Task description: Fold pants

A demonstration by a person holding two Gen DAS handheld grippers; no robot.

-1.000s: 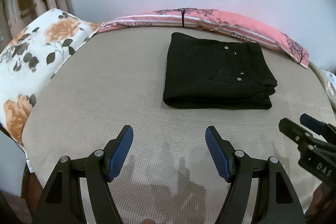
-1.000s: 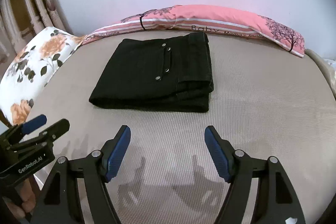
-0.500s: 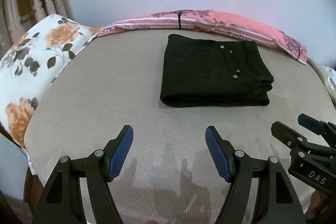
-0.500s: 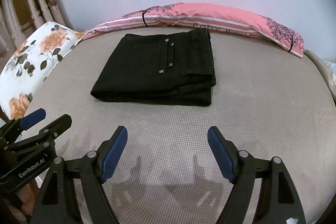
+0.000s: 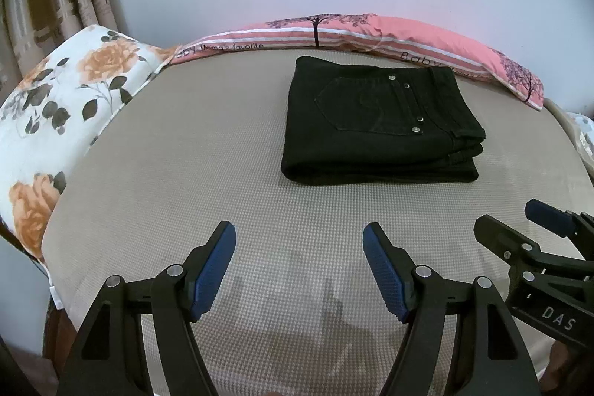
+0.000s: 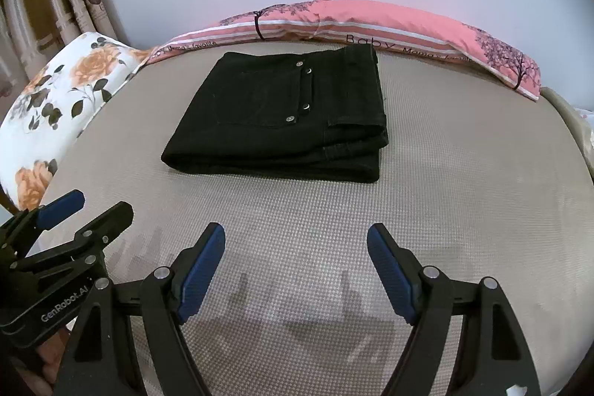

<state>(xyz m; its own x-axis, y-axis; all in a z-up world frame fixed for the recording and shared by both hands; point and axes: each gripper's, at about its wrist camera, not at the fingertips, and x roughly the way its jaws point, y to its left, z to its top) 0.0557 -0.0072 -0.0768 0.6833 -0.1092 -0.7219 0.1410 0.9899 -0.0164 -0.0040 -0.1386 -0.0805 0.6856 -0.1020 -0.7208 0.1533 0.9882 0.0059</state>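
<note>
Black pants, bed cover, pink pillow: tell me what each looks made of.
Black pants: likely denim, matte and heavy, judging by the metal rivets, stitched pocket and thick folded edges. Bed cover: beige textile with a fine waffle-like weave, dull finish; fibre unclear. Pink pillow: smooth printed fabric, possibly cotton, with trees, stripes and lettering.

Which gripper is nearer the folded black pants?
Neither clearly. The left gripper sits short of the pants, off their left side; the right gripper sits short of them, off their right side. Both are open and empty.
</note>
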